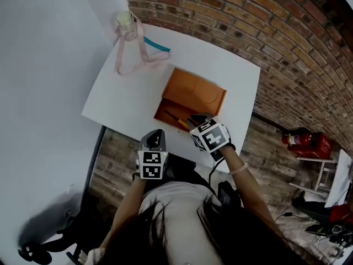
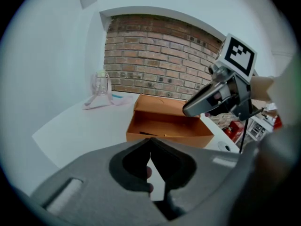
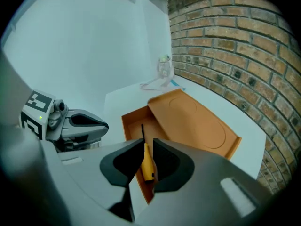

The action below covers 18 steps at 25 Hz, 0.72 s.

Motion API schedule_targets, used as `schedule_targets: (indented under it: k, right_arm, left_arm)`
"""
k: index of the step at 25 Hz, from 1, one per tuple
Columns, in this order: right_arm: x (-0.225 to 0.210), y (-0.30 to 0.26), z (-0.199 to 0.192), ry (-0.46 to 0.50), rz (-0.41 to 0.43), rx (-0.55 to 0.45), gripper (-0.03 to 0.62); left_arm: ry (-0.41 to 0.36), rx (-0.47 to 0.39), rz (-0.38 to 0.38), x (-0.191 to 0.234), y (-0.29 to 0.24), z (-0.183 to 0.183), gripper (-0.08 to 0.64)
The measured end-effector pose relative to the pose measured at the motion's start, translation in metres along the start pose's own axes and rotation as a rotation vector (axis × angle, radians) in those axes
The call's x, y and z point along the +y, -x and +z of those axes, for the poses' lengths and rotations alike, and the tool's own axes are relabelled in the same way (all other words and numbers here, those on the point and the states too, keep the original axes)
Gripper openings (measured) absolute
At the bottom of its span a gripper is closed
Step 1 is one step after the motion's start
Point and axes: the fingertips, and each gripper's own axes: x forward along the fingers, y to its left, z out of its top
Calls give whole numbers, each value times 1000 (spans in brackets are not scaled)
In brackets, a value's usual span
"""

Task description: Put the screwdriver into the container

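Observation:
The orange box (image 1: 163,99) stands open on the white table (image 1: 121,98), its lid (image 1: 194,89) laid back. A screwdriver (image 1: 177,120) with a yellow handle lies on the box floor. It also shows in the right gripper view, where the screwdriver (image 3: 147,165) appears through the narrow gap of my right gripper (image 3: 148,145). My right gripper (image 1: 196,121) hovers over the box's near corner, open, not touching the tool. My left gripper (image 1: 156,136) sits off the table's near edge, shut and empty. From the left gripper view (image 2: 150,161) the box (image 2: 164,138) lies ahead.
A clear jar (image 1: 127,25) with a pink strap (image 1: 128,65) and a teal strip (image 1: 157,44) sit at the table's far corner. A brick wall (image 1: 265,32) runs along the right. Red items (image 1: 306,140) lie on the floor to the right.

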Motion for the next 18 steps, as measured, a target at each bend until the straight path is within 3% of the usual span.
schedule_targets:
  k: [18]
  right_arm:
    - [-19, 51, 4, -99, -162, -161, 43]
  left_arm:
    - [-93, -6, -115, -31, -12, 11, 3]
